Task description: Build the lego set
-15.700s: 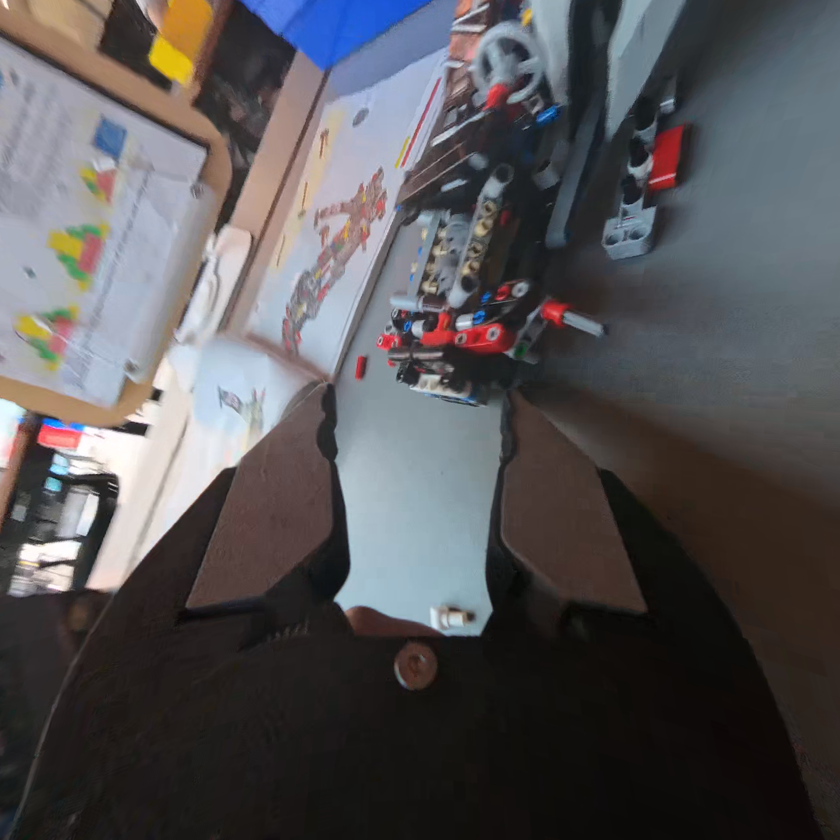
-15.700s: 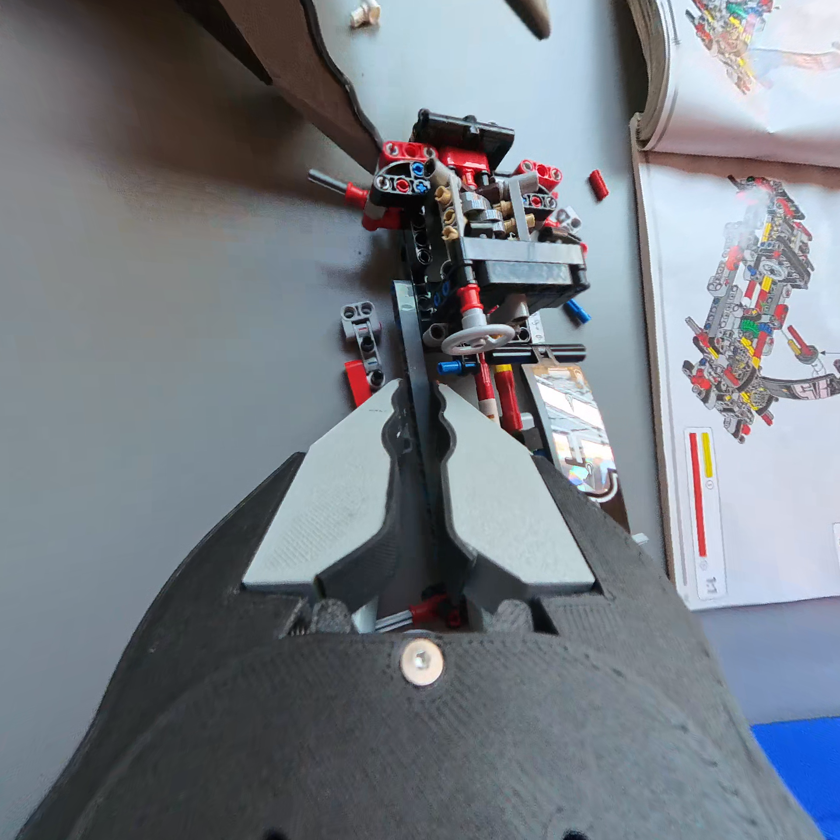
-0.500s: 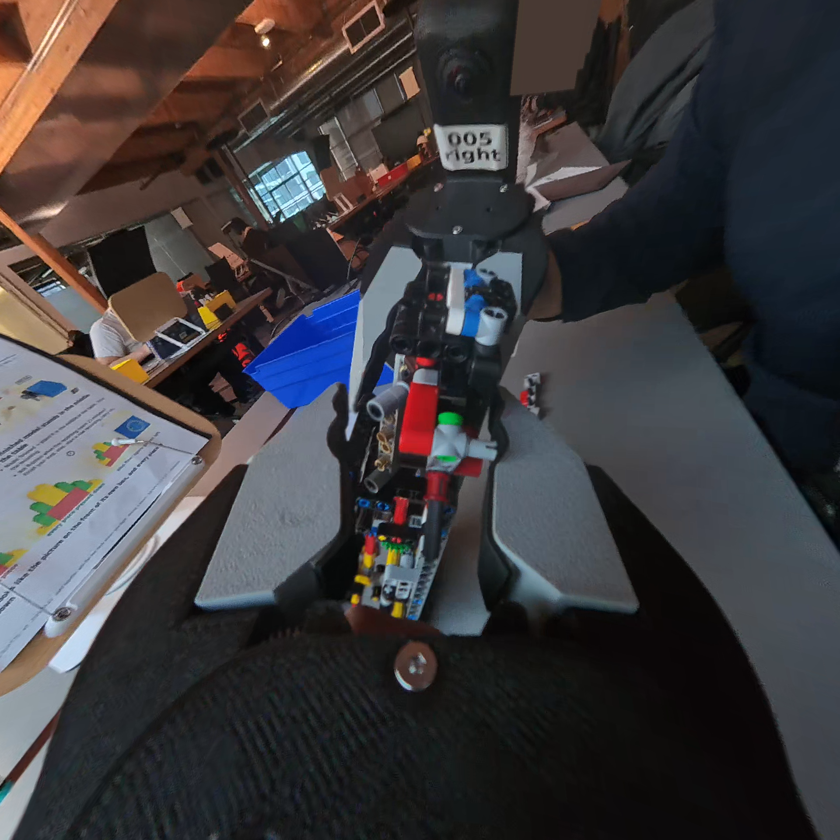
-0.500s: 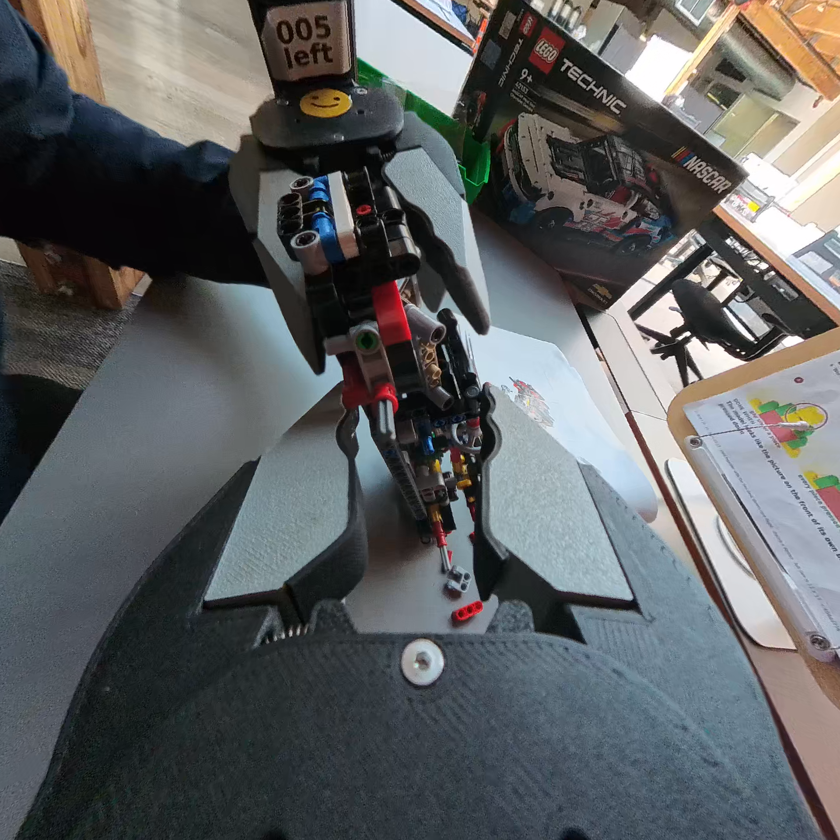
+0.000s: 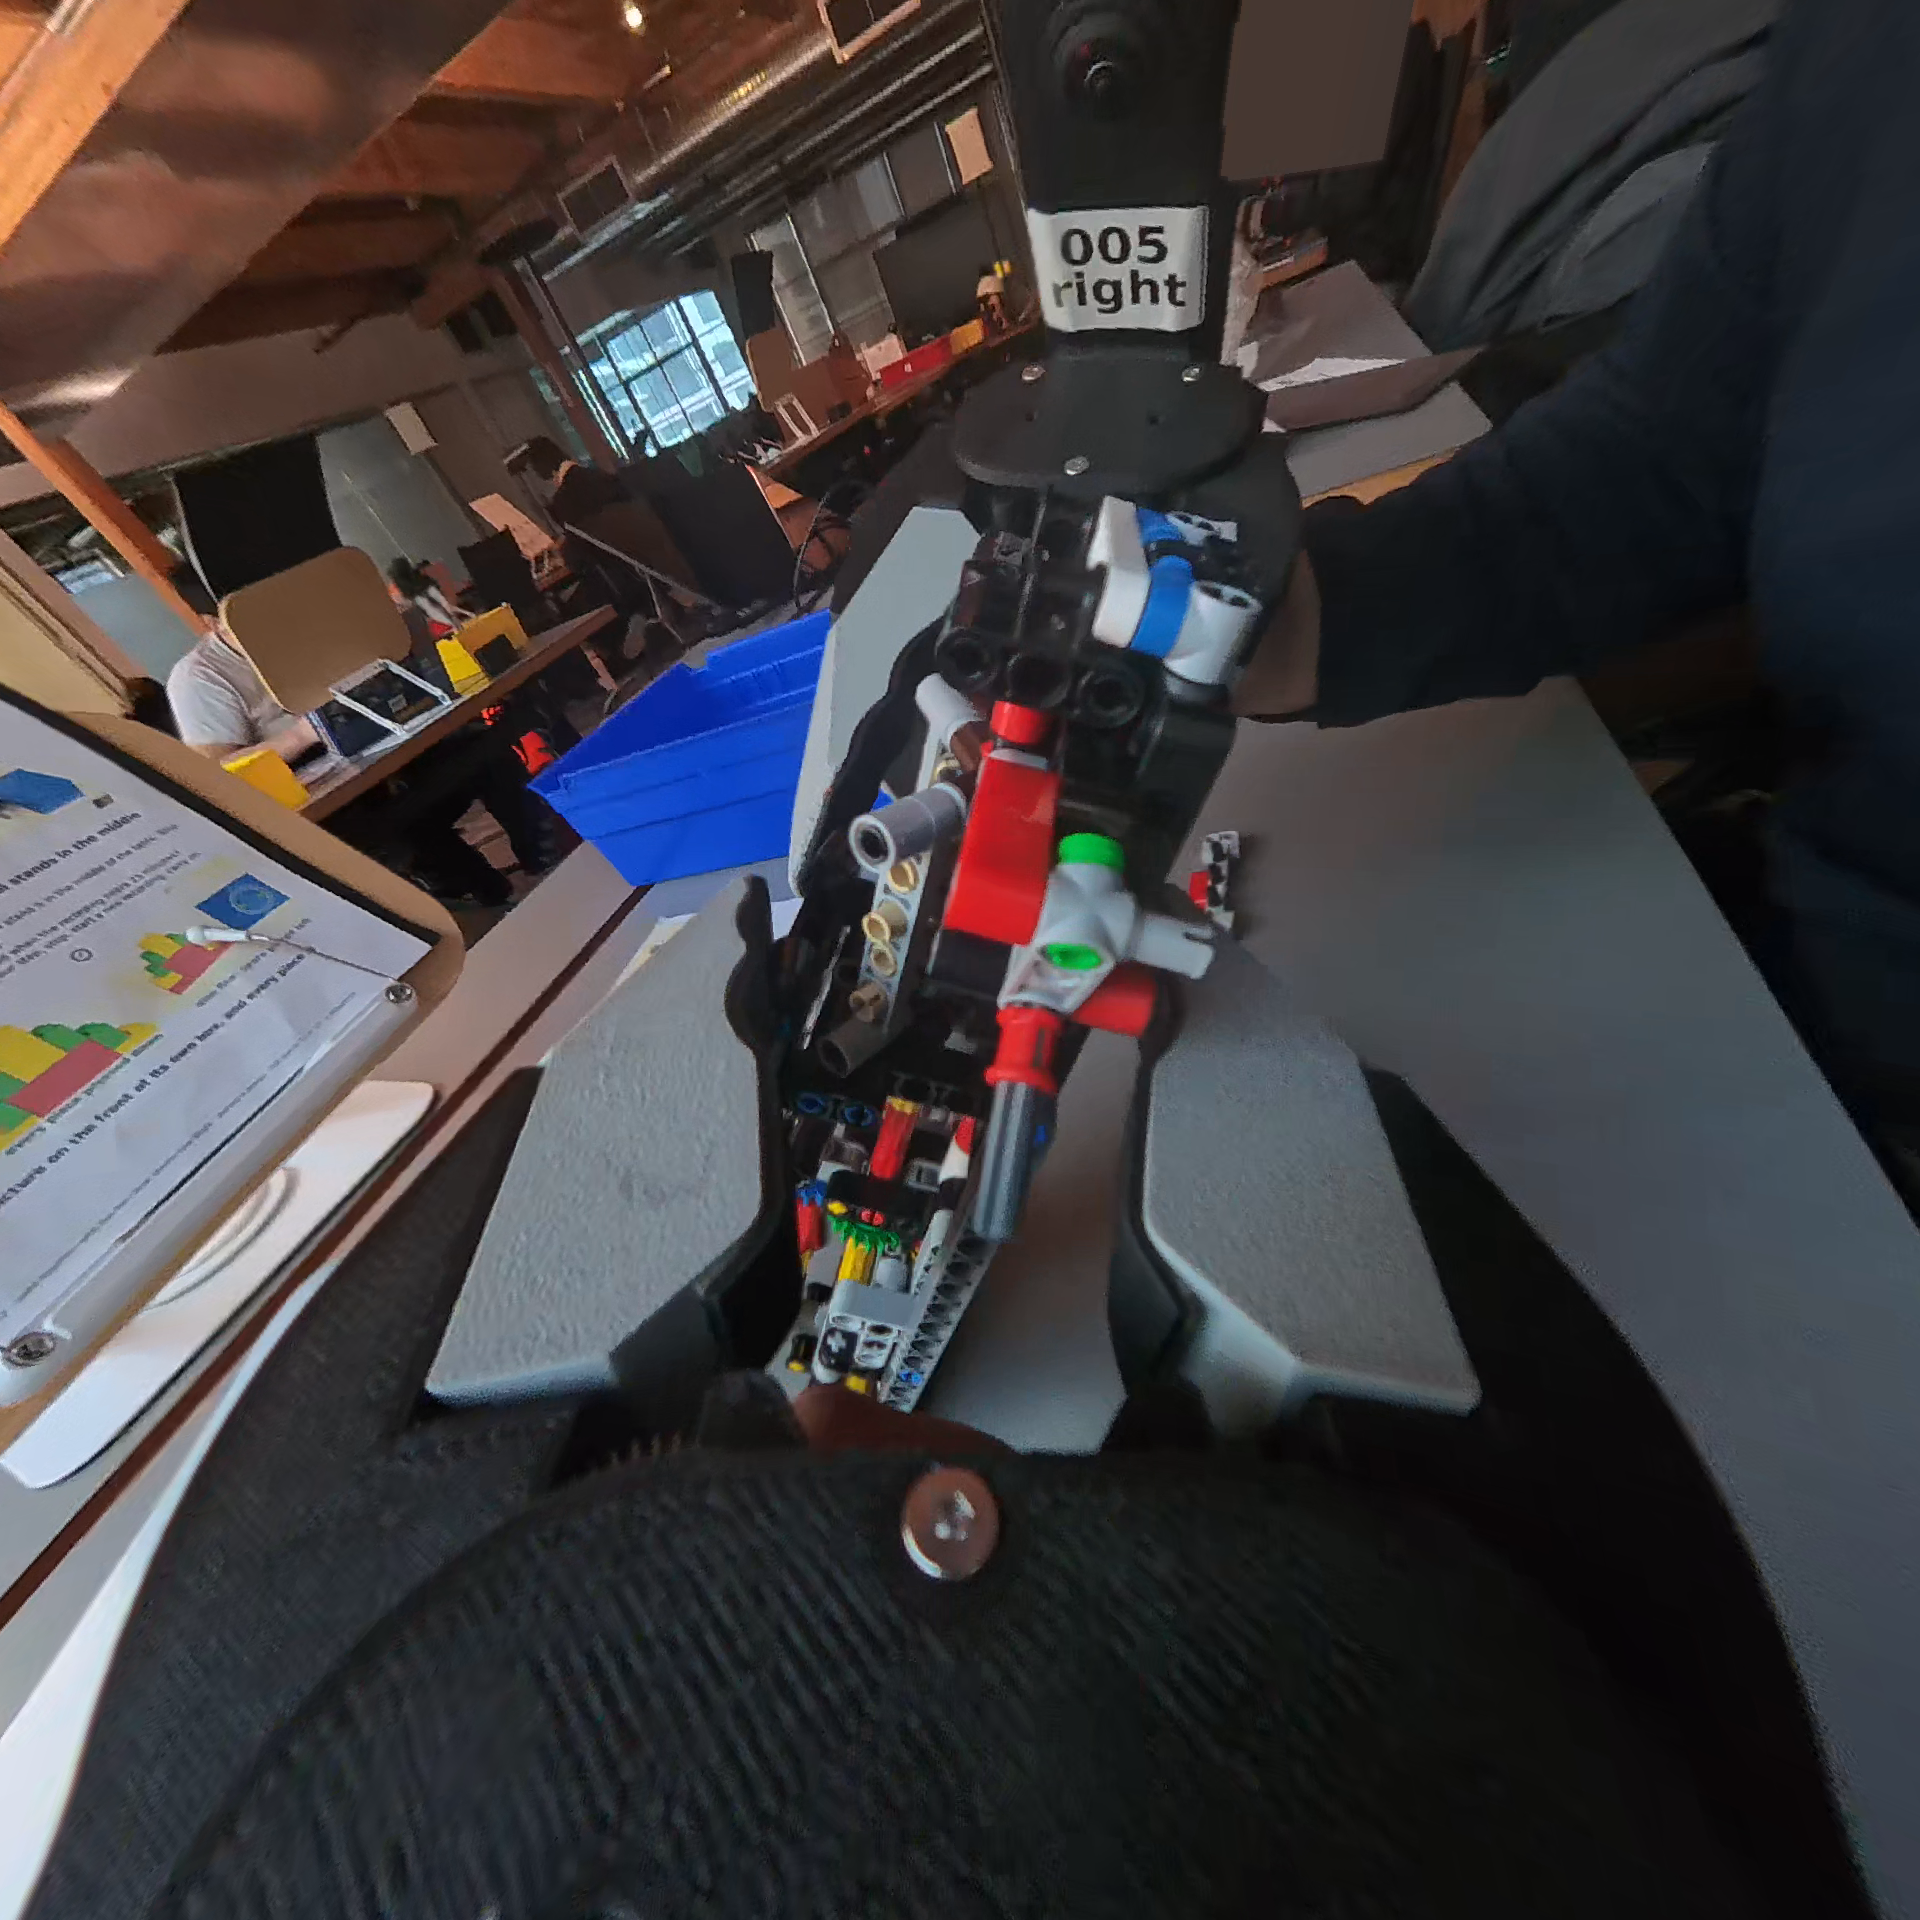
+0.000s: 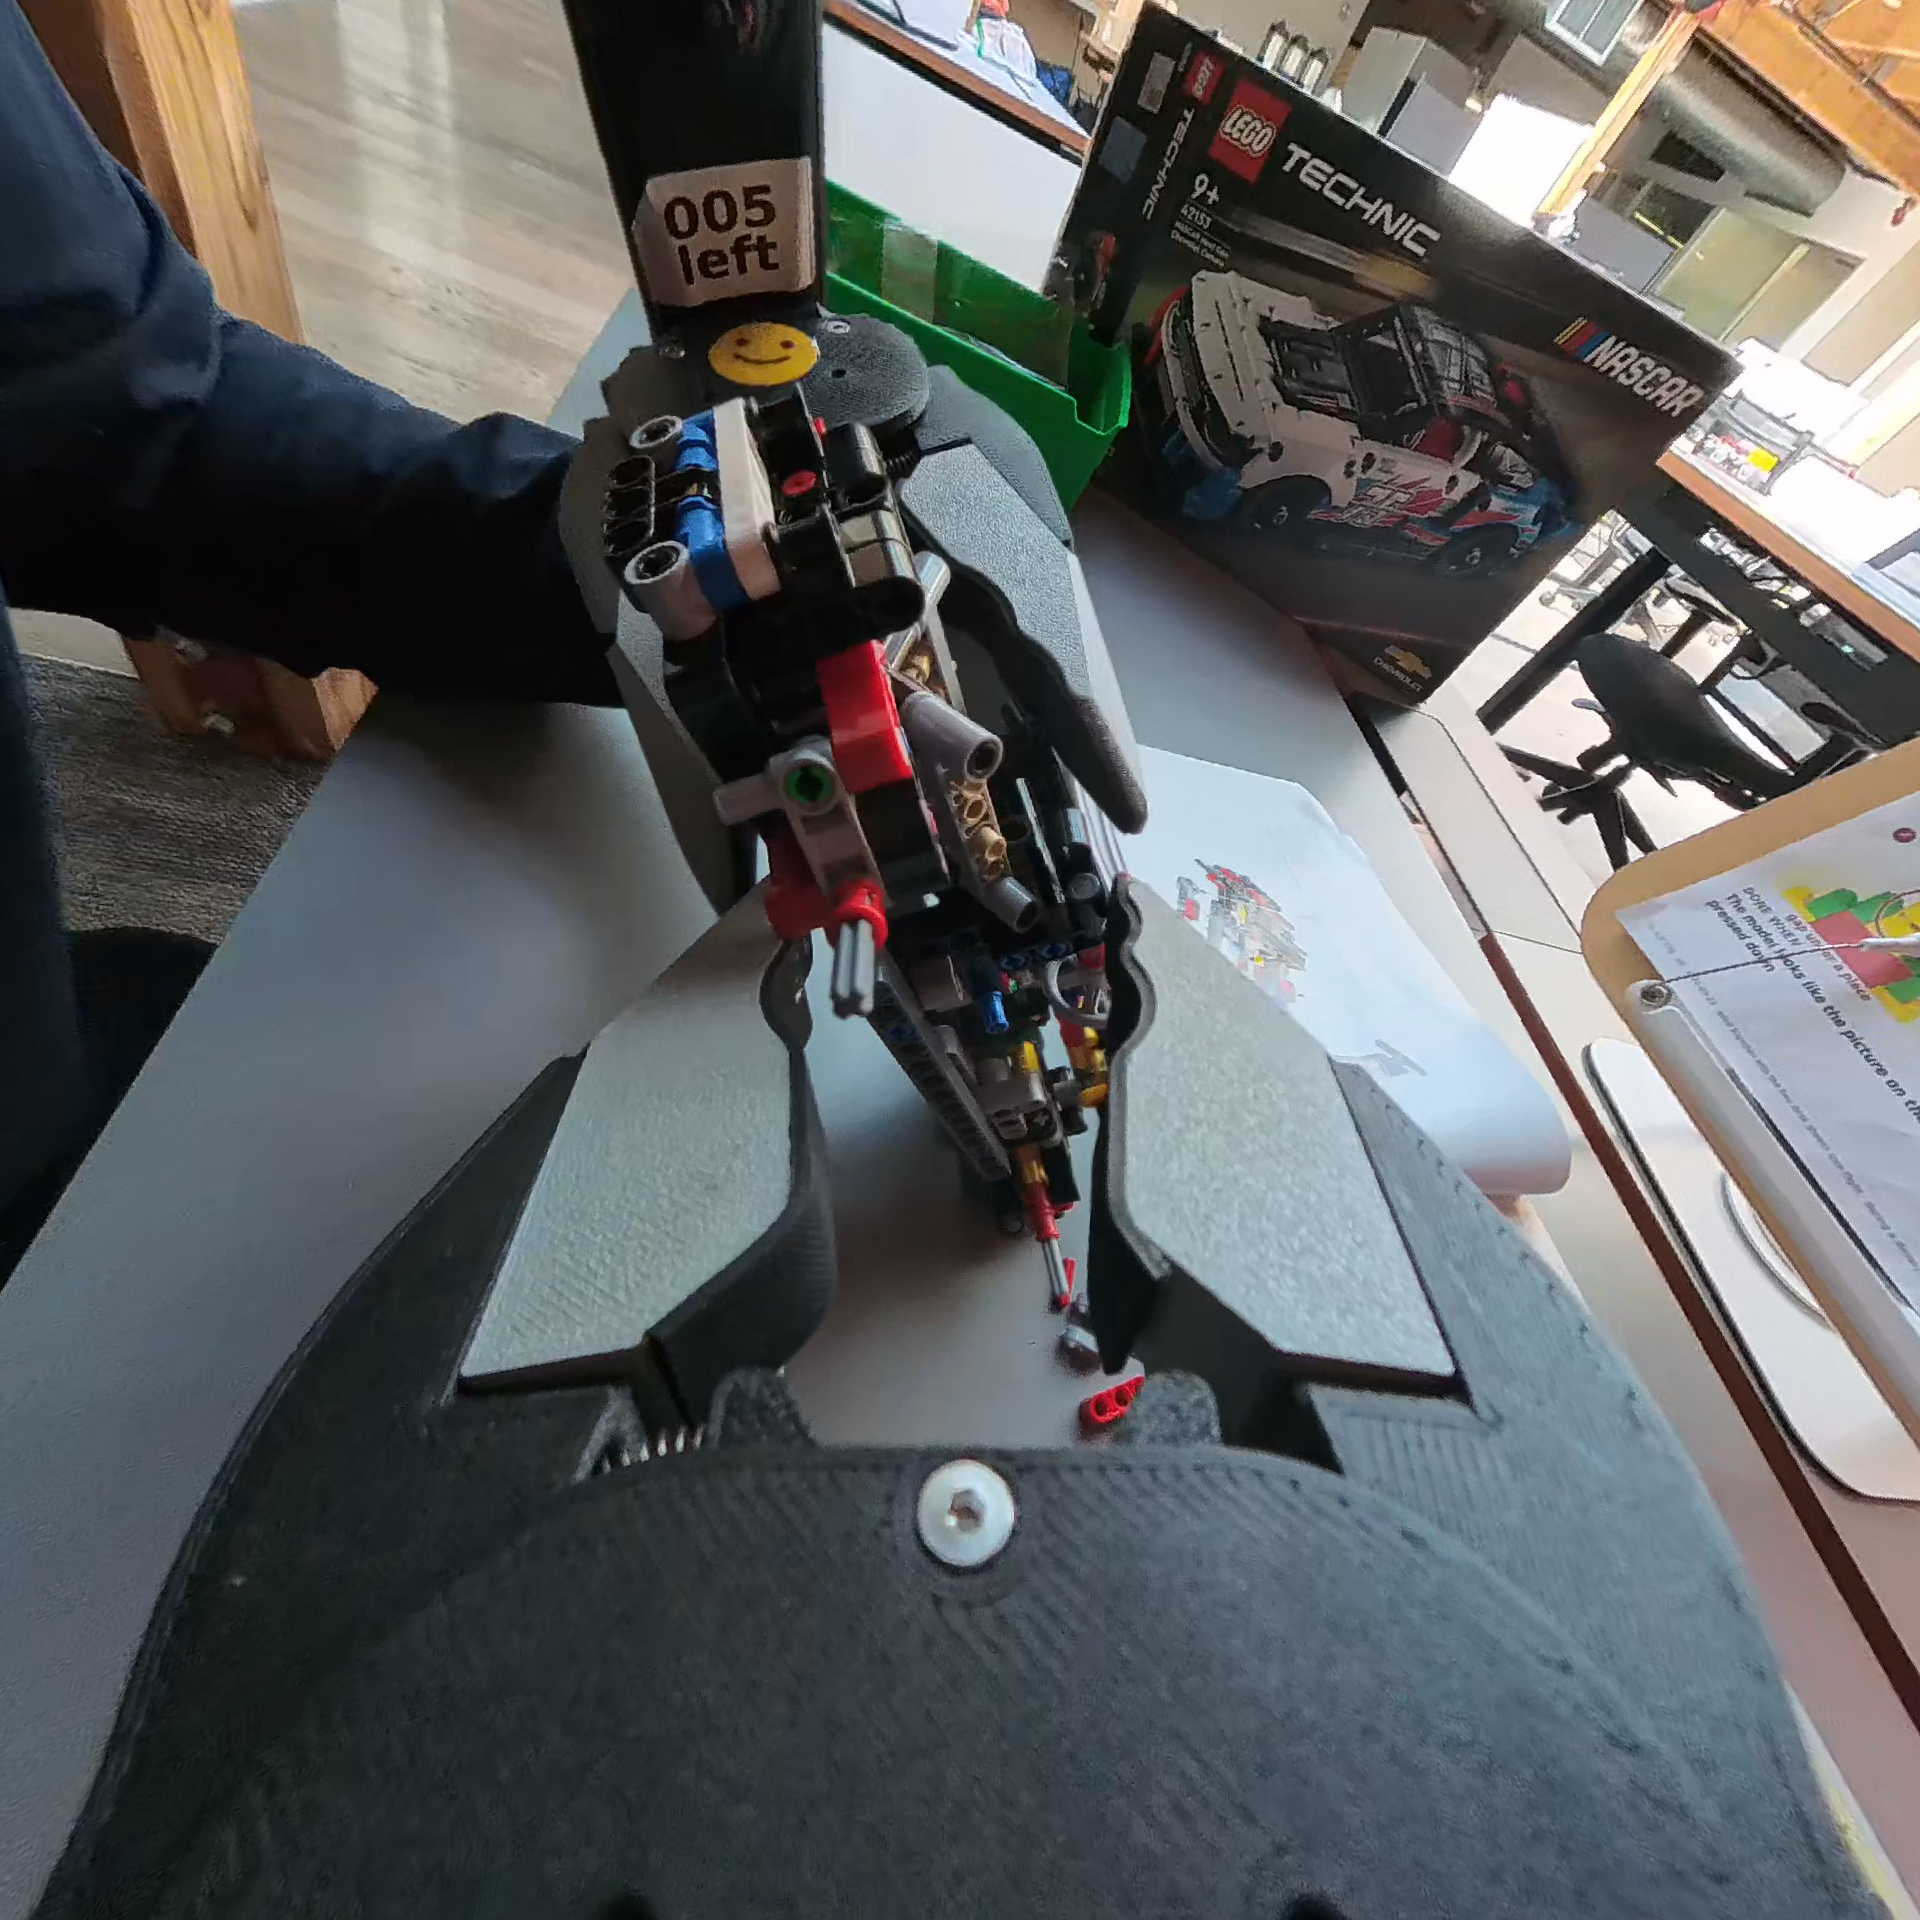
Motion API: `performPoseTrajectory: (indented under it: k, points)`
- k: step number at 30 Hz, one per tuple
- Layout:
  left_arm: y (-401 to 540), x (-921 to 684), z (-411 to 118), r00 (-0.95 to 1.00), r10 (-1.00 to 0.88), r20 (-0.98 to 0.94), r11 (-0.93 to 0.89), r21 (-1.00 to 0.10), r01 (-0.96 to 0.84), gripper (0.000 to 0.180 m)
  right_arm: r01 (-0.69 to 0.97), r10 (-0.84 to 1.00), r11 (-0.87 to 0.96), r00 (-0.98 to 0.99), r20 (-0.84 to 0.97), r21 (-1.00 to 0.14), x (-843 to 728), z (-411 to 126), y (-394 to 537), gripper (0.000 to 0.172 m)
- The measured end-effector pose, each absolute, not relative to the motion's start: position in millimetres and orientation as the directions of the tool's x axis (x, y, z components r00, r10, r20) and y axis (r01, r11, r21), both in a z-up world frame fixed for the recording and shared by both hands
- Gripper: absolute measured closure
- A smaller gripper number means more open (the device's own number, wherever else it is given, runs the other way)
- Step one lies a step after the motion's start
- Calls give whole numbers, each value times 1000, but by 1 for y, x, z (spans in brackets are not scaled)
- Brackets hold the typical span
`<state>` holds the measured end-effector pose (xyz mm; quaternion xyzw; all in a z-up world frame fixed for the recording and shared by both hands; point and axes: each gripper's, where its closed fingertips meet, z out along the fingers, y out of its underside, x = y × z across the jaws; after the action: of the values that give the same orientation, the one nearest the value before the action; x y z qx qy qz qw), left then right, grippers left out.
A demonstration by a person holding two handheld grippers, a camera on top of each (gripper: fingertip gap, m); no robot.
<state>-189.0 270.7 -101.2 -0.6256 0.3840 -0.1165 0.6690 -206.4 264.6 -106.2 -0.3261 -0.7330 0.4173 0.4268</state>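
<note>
The brick-built model [image 6: 914, 831], which lay flat on the surface [image 6: 312, 935] with loose pieces beside it, now stands tilted on end between both hand-held grippers. The left hand-held gripper [image 5: 966, 966] has spread wider around it.

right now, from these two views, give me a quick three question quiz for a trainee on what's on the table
1. True or false: the brick model lies flat on the table, clear of the left gripper and right gripper.
2. The bin beside the boxed set is: A red, B green, C yellow?
3. Fill in: the loose piece by the right gripper's base is ____.
Key: 1 false, it stands up between both grippers' fingers; 2 B; 3 red.
</note>
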Motion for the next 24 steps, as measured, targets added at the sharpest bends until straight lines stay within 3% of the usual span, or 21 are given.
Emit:
performPoseTrajectory:
  k: [8, 11, 18, 24]
  points:
    - [269, -186, -100, 688, -609, -394, 274, -919, -284, 109, 113, 813, 467, -445, 375, -877, -205, -109, 263, 117]
    - [270, -181, -103, 690, -605, -396, 257, -918, -301, 101, 113, 795, 499, -454, 402, -859, -205, -113, 261, 116]
    - [269, -188, -103, 698, -573, -429, 279, -903, -326, 116, 95, 812, 487, -416, 409, -868, -205, -111, 266, 123]
    - [271, -191, -100, 712, -576, -401, 271, -916, -296, 117, 122, 843, 435, -403, 356, -892, -206, -110, 267, 129]
